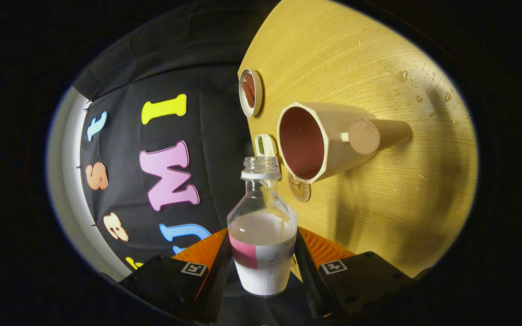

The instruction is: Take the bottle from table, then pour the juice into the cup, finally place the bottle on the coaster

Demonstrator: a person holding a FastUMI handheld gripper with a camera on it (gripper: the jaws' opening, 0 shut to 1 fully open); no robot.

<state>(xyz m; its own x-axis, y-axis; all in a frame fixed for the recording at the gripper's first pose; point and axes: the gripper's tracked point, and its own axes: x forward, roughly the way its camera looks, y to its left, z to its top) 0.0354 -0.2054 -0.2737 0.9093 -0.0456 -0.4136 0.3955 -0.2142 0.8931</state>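
- The tongs [262,260] clamp the uncapped juice bottle [262,235], both fingers pressing its sides.
- The cup [317,140] stands at one o'clock beyond its mouth.
- Risk: tilting early would spill juice onto the already wet counter [379,203].

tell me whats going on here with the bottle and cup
A hand-held gripper has its jaws shut on an uncapped bottle partly full of whitish juice. The view is rolled, so the bottle seems tipped toward the cup on the wooden table. No juice is leaving the mouth. Water drops dot the table beyond the cup.
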